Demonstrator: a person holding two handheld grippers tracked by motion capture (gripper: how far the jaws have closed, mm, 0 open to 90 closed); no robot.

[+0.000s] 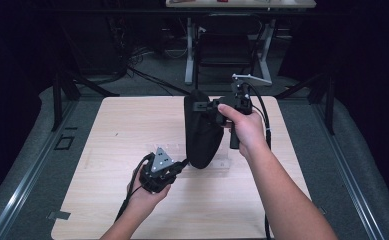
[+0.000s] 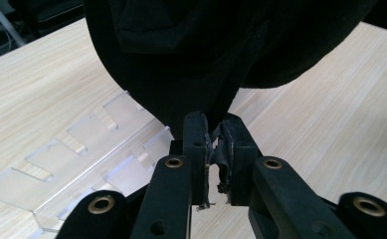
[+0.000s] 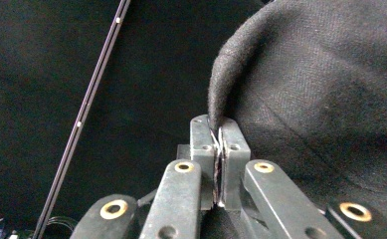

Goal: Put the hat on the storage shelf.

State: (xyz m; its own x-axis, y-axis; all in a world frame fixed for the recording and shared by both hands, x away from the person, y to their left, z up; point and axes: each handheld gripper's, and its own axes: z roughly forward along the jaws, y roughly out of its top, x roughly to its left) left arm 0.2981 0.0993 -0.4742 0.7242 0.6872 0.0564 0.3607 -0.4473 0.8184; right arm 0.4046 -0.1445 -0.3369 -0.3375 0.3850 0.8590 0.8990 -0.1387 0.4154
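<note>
— Pale wood table (image 1: 132, 125) in a dark room, with a clear acrylic rack (image 2: 71, 154) lying flat on it. What's hanging over it?

— A black fabric pouch (image 1: 201, 132), something like a soft felt bag, held up off the tabletop. Its long axis runs close to vertical, top edge high, rounded bottom just over the rack.

— Who has it?

— Both. The right gripper (image 1: 217, 111) is pinched tight on the pouch's upper edge; in the right gripper view the jaws meet with the cloth rim (image 3: 216, 117) caught between them. The left gripper (image 2: 215, 149) sits low, its jaws nearly together on a fold at the bottom of the pouch.

— So the pouch lies which way from the left gripper?

— Up and ahead of it, rising towards the right gripper in the high view. The left gripper (image 1: 174, 170) is the one nearer the rack and the table.

— And the next move turns on what?

— I'd judge on that vertical stretch between the two grips: the bottom end is set by the left, the top by the right, so tilting or laying the pouch down depends on which end goes first.
</note>
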